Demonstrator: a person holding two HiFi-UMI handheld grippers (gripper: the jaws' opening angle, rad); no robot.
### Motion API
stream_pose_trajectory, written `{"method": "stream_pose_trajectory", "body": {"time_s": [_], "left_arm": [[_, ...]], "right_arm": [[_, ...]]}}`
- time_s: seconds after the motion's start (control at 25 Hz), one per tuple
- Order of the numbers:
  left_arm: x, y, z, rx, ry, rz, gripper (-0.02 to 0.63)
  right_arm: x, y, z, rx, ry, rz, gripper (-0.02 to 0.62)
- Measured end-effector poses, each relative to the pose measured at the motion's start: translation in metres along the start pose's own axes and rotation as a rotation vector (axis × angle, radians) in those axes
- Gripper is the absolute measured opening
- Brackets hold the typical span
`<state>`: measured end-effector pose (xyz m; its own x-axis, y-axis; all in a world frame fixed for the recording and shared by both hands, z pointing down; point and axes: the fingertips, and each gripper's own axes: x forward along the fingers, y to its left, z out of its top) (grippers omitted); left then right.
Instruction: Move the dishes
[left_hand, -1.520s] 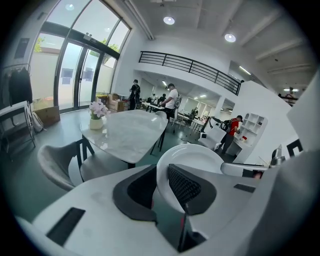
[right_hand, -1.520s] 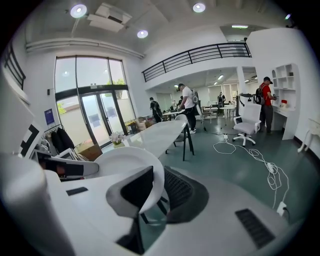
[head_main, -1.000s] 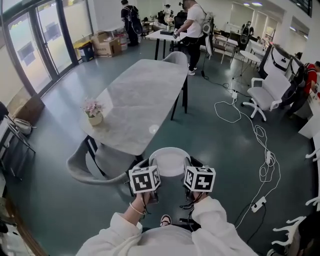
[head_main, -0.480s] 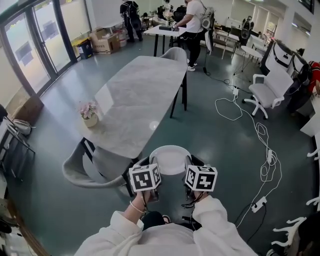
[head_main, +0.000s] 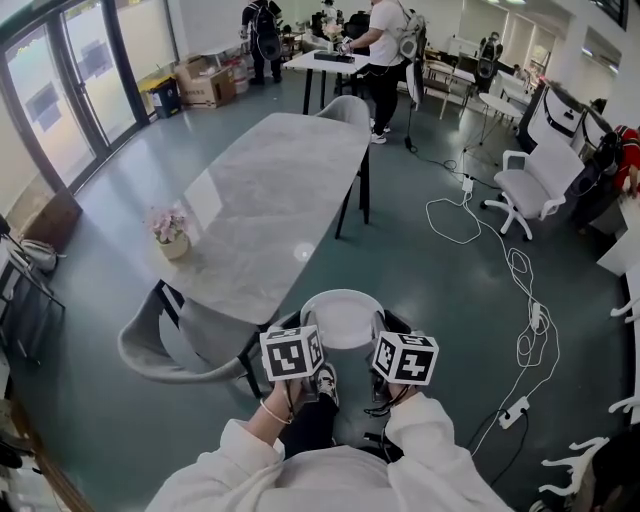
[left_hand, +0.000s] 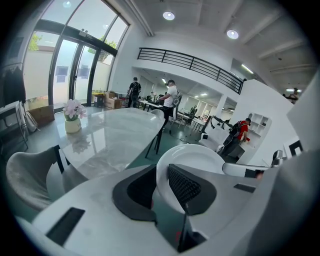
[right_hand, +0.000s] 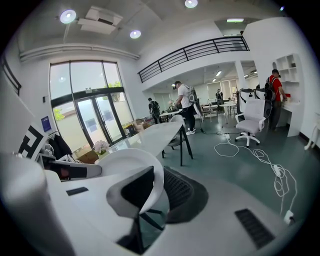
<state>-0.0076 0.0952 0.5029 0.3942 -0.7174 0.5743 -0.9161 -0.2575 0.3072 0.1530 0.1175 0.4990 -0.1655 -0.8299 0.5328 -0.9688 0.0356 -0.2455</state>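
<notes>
A round white plate (head_main: 342, 318) hangs in front of me, just off the near end of the long marble table (head_main: 270, 200). My left gripper (head_main: 301, 327) is shut on the plate's left rim and my right gripper (head_main: 383, 329) on its right rim. In the left gripper view the plate (left_hand: 192, 155) is pinched edge-on between the black pads (left_hand: 187, 187). In the right gripper view the plate (right_hand: 125, 165) curves over the ribbed pad (right_hand: 175, 190). The plate carries nothing that I can see.
A small pot of pink flowers (head_main: 170, 235) stands on the table's left edge. A grey chair (head_main: 175, 345) is tucked in at the near corner, another (head_main: 345, 108) at the far end. White cables (head_main: 525, 300) trail over the floor at right, by a white office chair (head_main: 530, 185). People stand at the back (head_main: 385, 40).
I have stepped forward along the table's right side, and a shoe now shows under the grippers. Both grippers keep their hold on the plate.
</notes>
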Motion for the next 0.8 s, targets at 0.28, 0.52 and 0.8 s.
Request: {"method": "stream_pose_trajectory", "body": {"time_s": [0.28, 0.52, 0.8], "left_arm": [[0.034, 0.004, 0.024, -0.005, -0.004, -0.007, 0.072], [0.068, 0.002, 0.051, 0.01, -0.007, -0.017, 0.072], [0.108, -0.001, 0.088, 0.038, -0.022, -0.023, 0.072]], "right_arm": [[0.031, -0.009, 0.024, -0.002, -0.011, 0.005, 0.115], [0.064, -0.024, 0.049, 0.034, -0.011, 0.014, 0.114], [0.1, -0.041, 0.081, 0.076, -0.027, 0.021, 0.112]]}}
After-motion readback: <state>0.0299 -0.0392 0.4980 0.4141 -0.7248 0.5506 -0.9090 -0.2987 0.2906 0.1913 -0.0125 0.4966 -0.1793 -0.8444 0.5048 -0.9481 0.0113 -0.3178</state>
